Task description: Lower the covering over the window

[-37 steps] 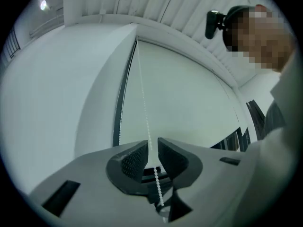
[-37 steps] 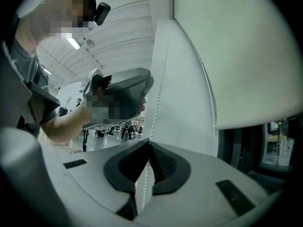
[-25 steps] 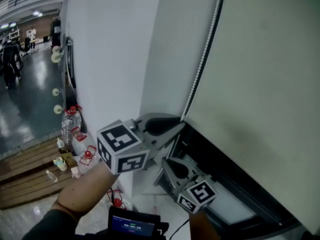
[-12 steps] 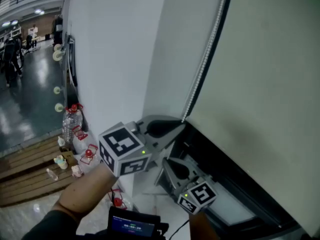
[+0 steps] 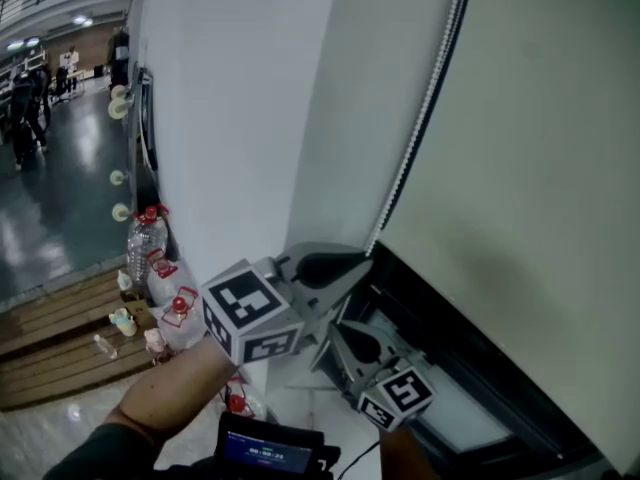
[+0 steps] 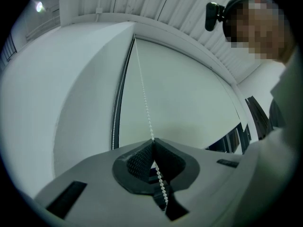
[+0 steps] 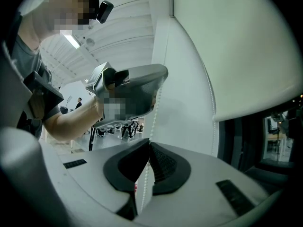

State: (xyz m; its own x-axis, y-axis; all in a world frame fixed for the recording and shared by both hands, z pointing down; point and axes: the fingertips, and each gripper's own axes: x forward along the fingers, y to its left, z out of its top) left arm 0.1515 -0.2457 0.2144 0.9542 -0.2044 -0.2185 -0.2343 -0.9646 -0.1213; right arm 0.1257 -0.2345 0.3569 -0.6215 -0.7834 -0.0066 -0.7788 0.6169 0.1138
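Left gripper (image 5: 362, 260) had just been closing, and its jaws met on the chain (image 5: 425, 108), which ran between the pads and out behind them. Right gripper (image 5: 333, 326) sat just beneath it, jaws likewise pinched together on that same strand, so we had two grippers stacked on one line, the left being the upper.

From both, the chain's long axis ran upward, close to vertical, along the blind's left edge toward its top. We judged that any pull would have to go straight down along it, not out from the wall.

The blind (image 5: 540, 168) lay to the right of the grippers in the head view and covered most of the window (image 5: 455, 408). Its bottom edge stood about level with the left gripper, with one strip of the window bare below.

We counted one blind, two grippers, and one chain showing two strands: the held one and a free strand (image 7: 214, 98) nearer the blind. Which strand lowers the blind we could not tell.
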